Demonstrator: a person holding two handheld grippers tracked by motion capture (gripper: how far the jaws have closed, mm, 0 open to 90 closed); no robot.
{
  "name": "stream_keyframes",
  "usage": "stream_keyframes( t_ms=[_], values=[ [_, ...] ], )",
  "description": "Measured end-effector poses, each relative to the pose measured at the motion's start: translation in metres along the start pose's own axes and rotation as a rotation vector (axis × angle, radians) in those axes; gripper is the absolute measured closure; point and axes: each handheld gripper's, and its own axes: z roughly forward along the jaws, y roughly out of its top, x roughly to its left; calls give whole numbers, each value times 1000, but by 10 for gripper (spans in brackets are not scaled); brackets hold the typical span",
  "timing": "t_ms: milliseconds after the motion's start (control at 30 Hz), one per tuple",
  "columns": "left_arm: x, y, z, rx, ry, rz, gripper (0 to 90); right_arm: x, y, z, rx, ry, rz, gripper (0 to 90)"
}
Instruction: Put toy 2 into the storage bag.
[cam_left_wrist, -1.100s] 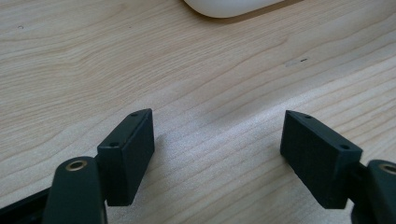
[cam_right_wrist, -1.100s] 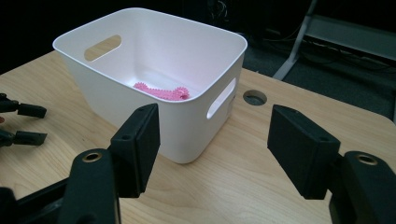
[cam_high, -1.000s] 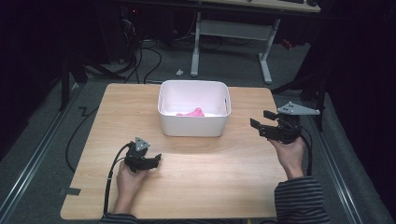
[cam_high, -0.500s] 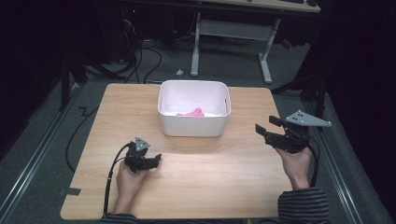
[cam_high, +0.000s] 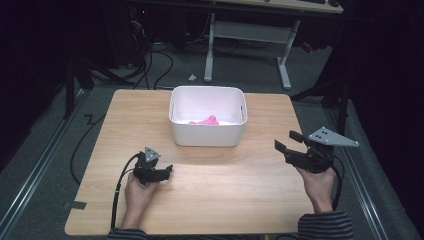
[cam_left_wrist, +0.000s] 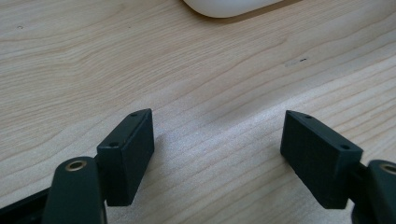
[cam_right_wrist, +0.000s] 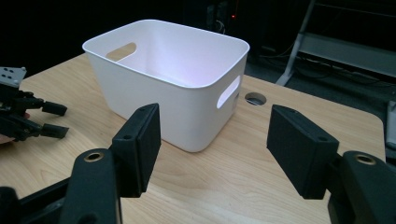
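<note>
1. Both jaws wide and empty: left hand-held gripper (cam_high: 169, 170) low over the worktop (cam_high: 230, 200), right hand-held gripper (cam_high: 287, 141) beside the white bin (cam_high: 207, 134).
2. Pink item (cam_high: 205, 120), possibly cloth, lies inside the bin; a low reach could strike the rim and shove it.

From above, the pink thing (cam_high: 205, 120) in my white bin (cam_high: 207, 142) is half hidden by the near wall, and it is too small for me to tell what it is. Looking along my right gripper (cam_right_wrist: 212, 149), the bin's near wall hides its floor, so the pink thing is out of sight there. Looking along my left gripper (cam_left_wrist: 217, 149), the top edge cuts the bin (cam_left_wrist: 233, 7) down to 1 rounded lower corner. My forearms are cut off by the bottom edge of the high view. The far desk (cam_high: 250, 32) loses its top to the frame edge, and the room around the counter (cam_high: 225, 200) is too dark to read.
</note>
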Motion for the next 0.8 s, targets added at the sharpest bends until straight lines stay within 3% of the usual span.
stream_keyframes(
  t_ms=[800],
  values=[
    [0,0,0,0,0,0,262,-8,-49,-3,-2,2,112,356]
  ],
)
